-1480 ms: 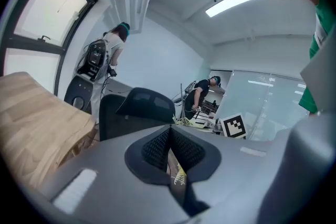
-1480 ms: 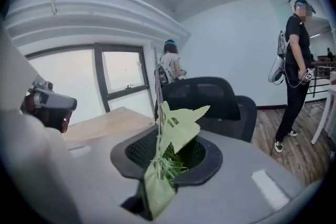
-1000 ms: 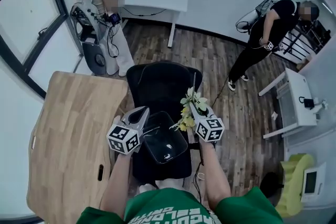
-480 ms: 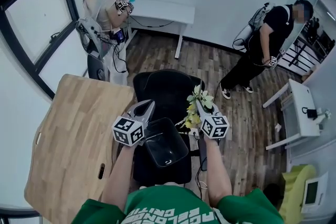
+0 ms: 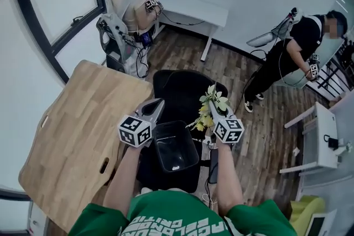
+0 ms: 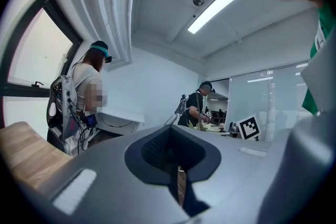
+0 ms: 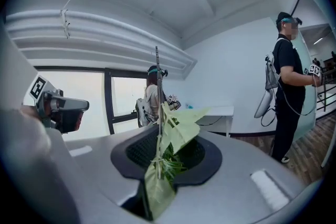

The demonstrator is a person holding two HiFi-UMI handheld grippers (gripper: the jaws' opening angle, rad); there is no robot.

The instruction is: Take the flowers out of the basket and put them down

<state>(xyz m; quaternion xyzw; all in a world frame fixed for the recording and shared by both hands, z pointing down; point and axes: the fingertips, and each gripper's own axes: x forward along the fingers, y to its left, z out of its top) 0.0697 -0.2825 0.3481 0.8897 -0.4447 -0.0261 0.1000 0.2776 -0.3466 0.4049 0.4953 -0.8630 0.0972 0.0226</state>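
your right tongs [image 5: 212, 108] are clamped on the flowers [image 5: 212, 99], just beside the clear basket [image 5: 185, 143]. your left tongs [image 5: 159, 103] are pressed together, holding nothing.

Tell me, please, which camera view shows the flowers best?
The head view: it shows the whole sprig of flowers, yellow blooms and leaves. The right gripper view shows only leaves and stem; the left gripper view shows none.

Yellow-green flowers [image 5: 210, 103], black chair [image 5: 180, 88], tan table [image 5: 72, 130]
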